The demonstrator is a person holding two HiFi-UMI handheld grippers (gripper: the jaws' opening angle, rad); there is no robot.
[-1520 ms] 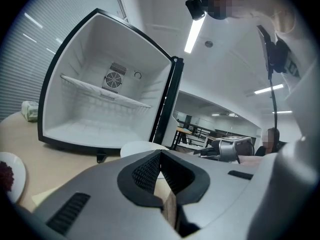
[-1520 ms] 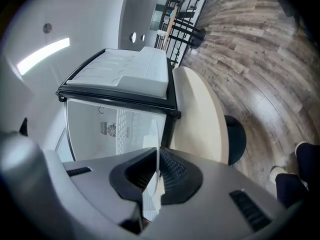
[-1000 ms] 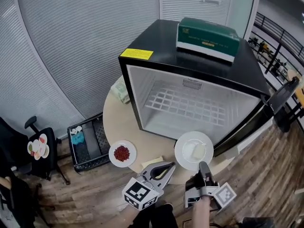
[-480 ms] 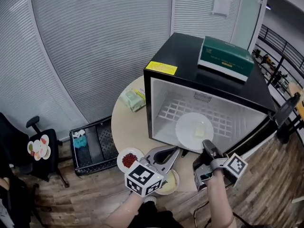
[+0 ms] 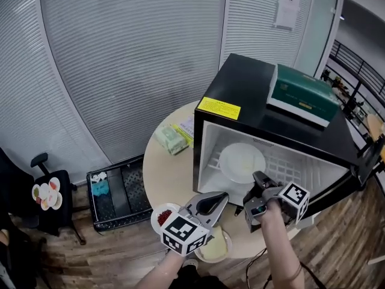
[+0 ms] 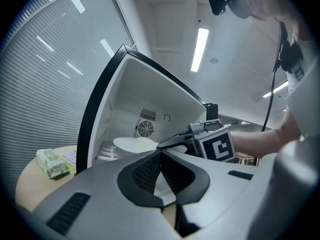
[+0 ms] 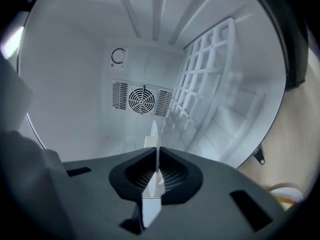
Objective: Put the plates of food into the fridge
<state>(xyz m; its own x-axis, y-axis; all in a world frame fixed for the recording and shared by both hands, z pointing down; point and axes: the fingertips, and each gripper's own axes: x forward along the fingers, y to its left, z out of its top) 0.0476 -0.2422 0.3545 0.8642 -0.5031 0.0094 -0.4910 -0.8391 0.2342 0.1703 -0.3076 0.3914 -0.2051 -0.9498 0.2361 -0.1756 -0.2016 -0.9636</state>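
My right gripper [image 5: 259, 179] is clenched on the rim of a white plate [image 5: 240, 161]. The plate juts ahead of the jaws into the open fridge [image 5: 252, 95], over its wire shelf [image 5: 283, 161]. My left gripper [image 5: 218, 198] hangs beside the right one, outside the fridge, jaws pressed together on nothing. Below it on the table [image 5: 171, 173] sit a plate of pale food [image 5: 212, 250] and, left of that, a plate of red bits [image 5: 162, 215].

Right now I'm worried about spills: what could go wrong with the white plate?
The right gripper pinches the white plate only at its rim, so it could tip and shed the pale food. It seems not yet set on the wire shelf; opening the jaws now might drop it.
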